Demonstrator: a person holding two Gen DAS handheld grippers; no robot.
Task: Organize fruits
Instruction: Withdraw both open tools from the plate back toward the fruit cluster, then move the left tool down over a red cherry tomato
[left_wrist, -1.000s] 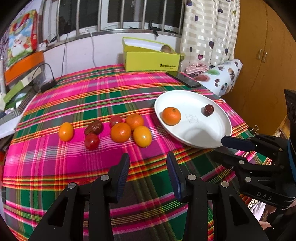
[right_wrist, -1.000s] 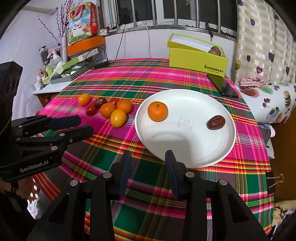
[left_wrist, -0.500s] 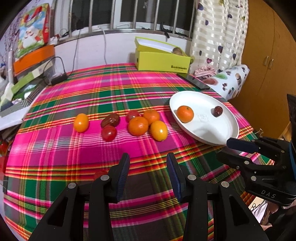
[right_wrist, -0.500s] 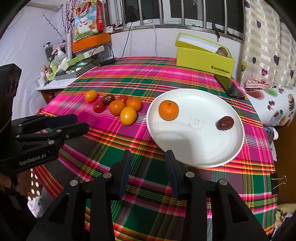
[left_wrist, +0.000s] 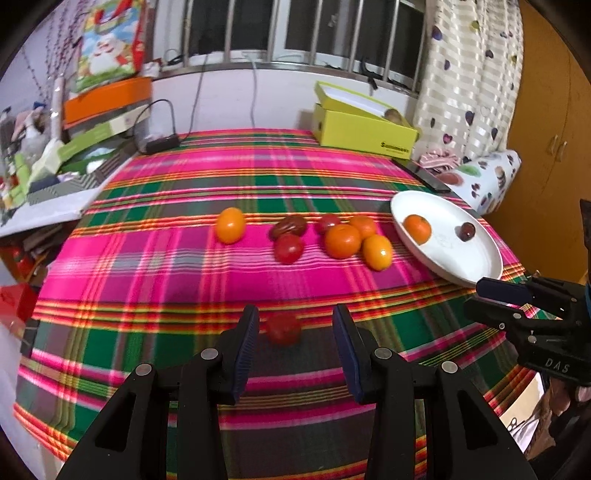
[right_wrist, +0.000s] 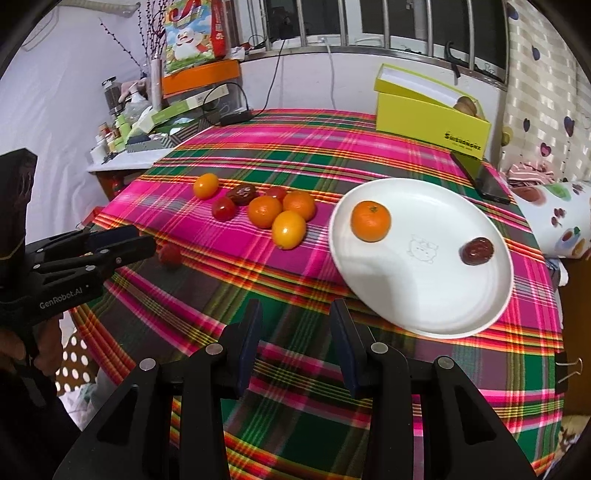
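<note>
Two grippers hover with jaws apart, holding nothing: the left gripper (left_wrist: 295, 328) frames a red tomato (left_wrist: 283, 328). The right gripper (right_wrist: 295, 325) hangs beside the white plate (right_wrist: 424, 295).

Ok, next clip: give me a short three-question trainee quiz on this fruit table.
1. True or false: the white plate holds three fruits.
2. Which fruit lies nearest the left gripper? A) red tomato B) orange C) date
3. Fill in: the right gripper is ___.

Key: 1 false, only the orange and date; 2 A; 3 open, holding nothing.
</note>
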